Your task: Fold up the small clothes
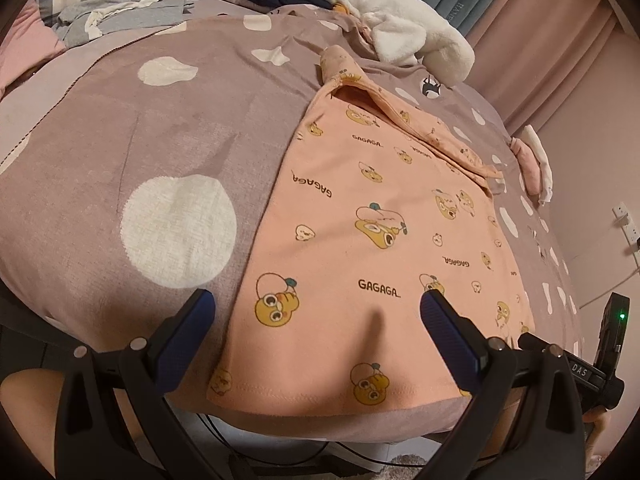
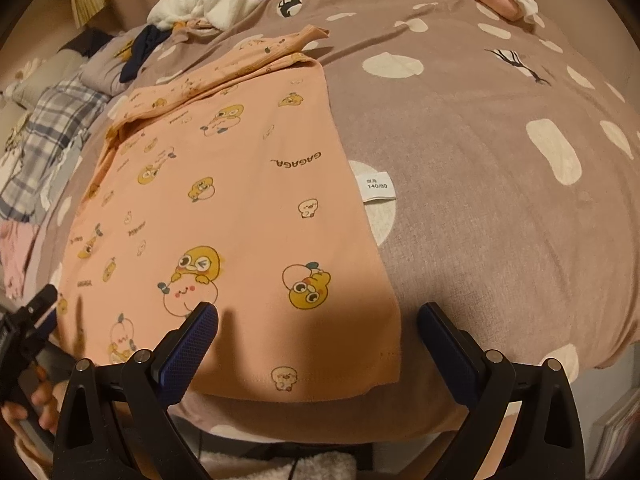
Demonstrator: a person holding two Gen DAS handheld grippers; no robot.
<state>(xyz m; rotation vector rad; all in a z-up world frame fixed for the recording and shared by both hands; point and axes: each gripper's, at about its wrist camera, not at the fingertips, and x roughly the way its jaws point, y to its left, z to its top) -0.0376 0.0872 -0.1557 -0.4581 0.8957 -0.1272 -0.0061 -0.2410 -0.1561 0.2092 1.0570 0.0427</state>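
The spotted bedspread [image 1: 120,128] carries the peach shirt [image 1: 360,208] laid flat, one sleeve folded over it. Left gripper [image 1: 316,320] and right gripper [image 2: 318,330] hover wide and empty at the shirt's hem, probably to pinch its corners next.
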